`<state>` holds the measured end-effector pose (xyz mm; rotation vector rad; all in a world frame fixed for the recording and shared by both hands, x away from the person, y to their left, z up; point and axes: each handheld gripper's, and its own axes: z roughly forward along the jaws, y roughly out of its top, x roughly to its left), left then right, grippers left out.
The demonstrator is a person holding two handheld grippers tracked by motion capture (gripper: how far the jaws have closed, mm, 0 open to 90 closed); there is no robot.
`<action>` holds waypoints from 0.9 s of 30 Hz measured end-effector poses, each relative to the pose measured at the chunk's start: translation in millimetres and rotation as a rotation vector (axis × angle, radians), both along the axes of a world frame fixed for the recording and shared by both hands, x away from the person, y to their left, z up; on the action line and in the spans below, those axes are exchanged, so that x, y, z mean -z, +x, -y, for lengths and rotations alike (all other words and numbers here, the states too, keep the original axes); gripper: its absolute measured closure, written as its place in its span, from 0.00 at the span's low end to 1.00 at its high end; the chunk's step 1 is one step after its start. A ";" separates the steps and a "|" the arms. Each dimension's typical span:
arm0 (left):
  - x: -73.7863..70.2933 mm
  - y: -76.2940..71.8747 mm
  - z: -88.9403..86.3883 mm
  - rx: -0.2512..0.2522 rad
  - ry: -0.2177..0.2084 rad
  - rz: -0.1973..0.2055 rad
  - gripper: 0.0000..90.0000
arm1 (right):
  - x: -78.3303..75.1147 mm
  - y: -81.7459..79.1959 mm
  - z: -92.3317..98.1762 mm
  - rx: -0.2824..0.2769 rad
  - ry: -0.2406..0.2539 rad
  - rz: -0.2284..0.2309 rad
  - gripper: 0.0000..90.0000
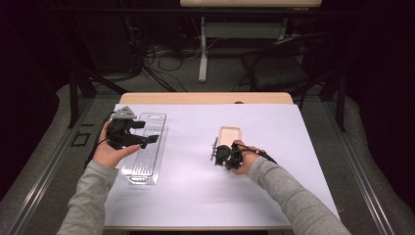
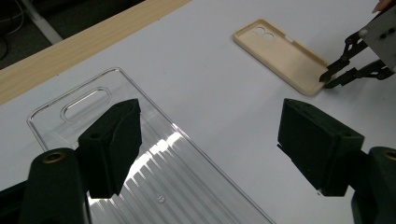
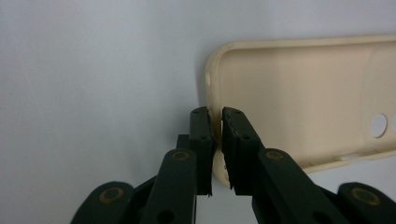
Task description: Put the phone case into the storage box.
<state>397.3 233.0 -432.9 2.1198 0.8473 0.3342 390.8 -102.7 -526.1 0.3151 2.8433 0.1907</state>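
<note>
Right gripper point(image 3: 217, 154) has its two black jaws pinched on the short end wall of the beige phone case point(image 3: 299, 100), one pad outside the rim and one inside, at the lower middle of the right gripper view. That case lies hollow side up on the white table cover point(image 1: 195, 147), right of centre in the high view, with its camera cut-outs at the far end from the jaws. From the left gripper view the same clamp appears at the upper right edge, the thin black jaws meeting on the near corner of the case.

Left gripper point(image 2: 208, 149) stands wide open with nothing between its pads, hovering over the clear plastic tray point(image 2: 154, 172), which lies flat at the left of the cover. Both things are well apart.
</note>
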 end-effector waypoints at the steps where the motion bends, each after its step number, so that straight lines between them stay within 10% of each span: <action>1: 0.2 0.0 0.1 -0.001 0.000 0.000 0.24 | 0.1 0.1 0.1 -0.002 0.000 0.000 0.93; 27: 1.0 0.7 -0.1 -0.002 0.005 -0.004 0.24 | 1.1 10.3 6.7 -0.017 0.046 -0.071 0.94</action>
